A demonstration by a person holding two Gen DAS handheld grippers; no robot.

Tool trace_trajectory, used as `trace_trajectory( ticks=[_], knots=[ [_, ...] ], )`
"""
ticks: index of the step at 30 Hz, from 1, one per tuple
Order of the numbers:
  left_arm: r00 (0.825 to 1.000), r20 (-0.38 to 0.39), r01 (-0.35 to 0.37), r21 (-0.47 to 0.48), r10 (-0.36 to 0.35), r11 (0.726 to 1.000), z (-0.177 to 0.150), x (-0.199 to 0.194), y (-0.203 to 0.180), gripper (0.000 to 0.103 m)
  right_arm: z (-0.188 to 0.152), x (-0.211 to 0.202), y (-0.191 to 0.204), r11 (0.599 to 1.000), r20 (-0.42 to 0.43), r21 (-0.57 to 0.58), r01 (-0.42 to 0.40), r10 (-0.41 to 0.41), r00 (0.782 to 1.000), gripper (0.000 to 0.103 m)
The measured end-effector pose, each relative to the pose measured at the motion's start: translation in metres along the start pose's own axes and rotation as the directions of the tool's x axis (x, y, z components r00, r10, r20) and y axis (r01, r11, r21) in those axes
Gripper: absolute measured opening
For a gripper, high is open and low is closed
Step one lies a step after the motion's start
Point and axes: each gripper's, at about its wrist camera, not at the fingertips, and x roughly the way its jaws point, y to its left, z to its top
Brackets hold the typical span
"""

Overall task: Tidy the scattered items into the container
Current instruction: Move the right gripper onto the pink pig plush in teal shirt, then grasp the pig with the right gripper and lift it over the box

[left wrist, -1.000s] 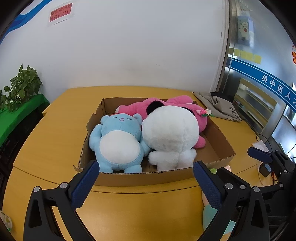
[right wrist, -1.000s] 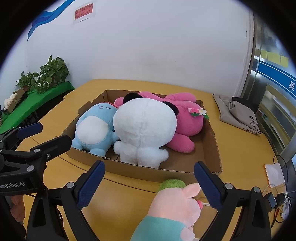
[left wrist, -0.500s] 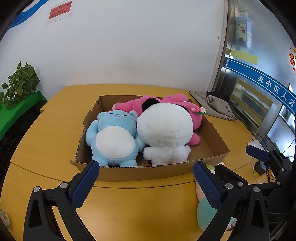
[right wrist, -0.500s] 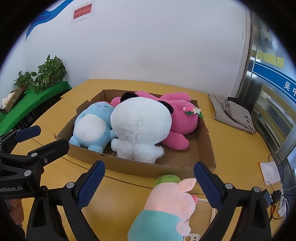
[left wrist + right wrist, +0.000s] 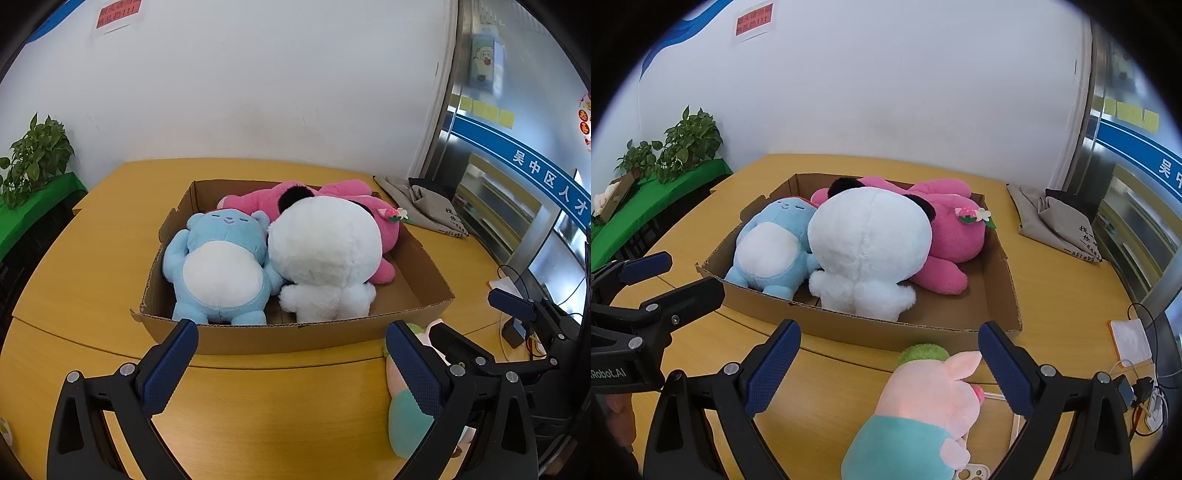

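Three plush toys are lodged in the cardboard box [image 5: 1001, 291]. One pig plush [image 5: 923, 406] lies on the bench [image 5: 831, 373] outside the near wall, between the wide-open right tongs [image 5: 888, 363] (contact cannot be judged). The left tongs [image 5: 291, 354] are open, empty. A closing grasp is required next; room remains at the box's right.

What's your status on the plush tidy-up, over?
Left gripper open, empty. Right gripper open around the pig plush, not clamped. Three plushes already in the cardboard box. Box's near wall stands ahead of the pig.
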Motion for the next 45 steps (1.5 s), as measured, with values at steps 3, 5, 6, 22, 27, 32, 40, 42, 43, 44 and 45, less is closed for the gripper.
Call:
trace_trajectory(
  ticks=[3,5,6,22,27,32,40,42,43,44,45],
  knots=[
    [1.0,-0.005,0.009,0.002,-0.009,1.0,-0.001,0.002,-0.002,0.103,-0.001,0.0,-0.004,1.0,0.001,0.005,0.0,0.0,1.0,0.098],
    [1.0,-0.008,0.018,0.006,-0.018,1.0,0.0,0.003,-0.004,0.103,-0.002,0.001,-0.007,1.0,-0.001,0.011,0.001,-0.001,1.0,0.098],
    [1.0,-0.008,0.025,0.009,-0.025,1.0,-0.001,0.003,-0.006,0.103,-0.003,0.0,-0.009,1.0,-0.001,0.014,0.0,0.0,1.0,0.098],
    [0.917,-0.313,0.263,0.004,-0.248,0.965,-0.021,0.106,-0.056,0.103,-0.097,0.021,-0.044,0.988,-0.184,0.1,-0.121,0.138,0.973,0.098],
    [0.842,-0.447,0.33,-0.019,-0.303,0.944,-0.037,0.152,-0.082,0.103,-0.11,0.035,-0.029,0.998,-0.216,0.023,-0.057,0.061,0.975,0.098],
    [0.806,-0.467,0.388,-0.051,-0.365,0.92,-0.051,0.167,-0.1,0.1,-0.115,0.036,-0.026,1.0,-0.201,0.0,-0.029,0.028,0.979,0.096],
    [0.763,-0.479,0.473,-0.044,-0.434,0.88,-0.054,0.159,-0.113,0.056,-0.117,0.027,-0.037,0.995,-0.172,0.078,-0.062,0.075,0.982,0.079],
    [0.77,-0.466,0.476,-0.036,-0.436,0.879,-0.053,0.15,-0.115,0.049,-0.119,0.023,-0.035,0.994,-0.157,0.079,-0.069,0.081,0.984,0.074],
    [0.773,-0.46,0.477,-0.033,-0.438,0.878,-0.052,0.146,-0.115,0.047,-0.12,0.02,-0.036,0.994,-0.142,0.084,-0.077,0.088,0.986,0.071],
    [0.781,-0.452,0.473,-0.021,-0.43,0.881,-0.051,0.14,-0.116,0.047,-0.12,0.017,-0.038,0.991,-0.13,0.094,-0.09,0.102,0.986,0.069],
    [0.791,-0.444,0.468,-0.002,-0.42,0.884,-0.05,0.134,-0.118,0.046,-0.12,0.014,-0.04,0.988,-0.118,0.11,-0.11,0.123,0.985,0.068]
  ],
)
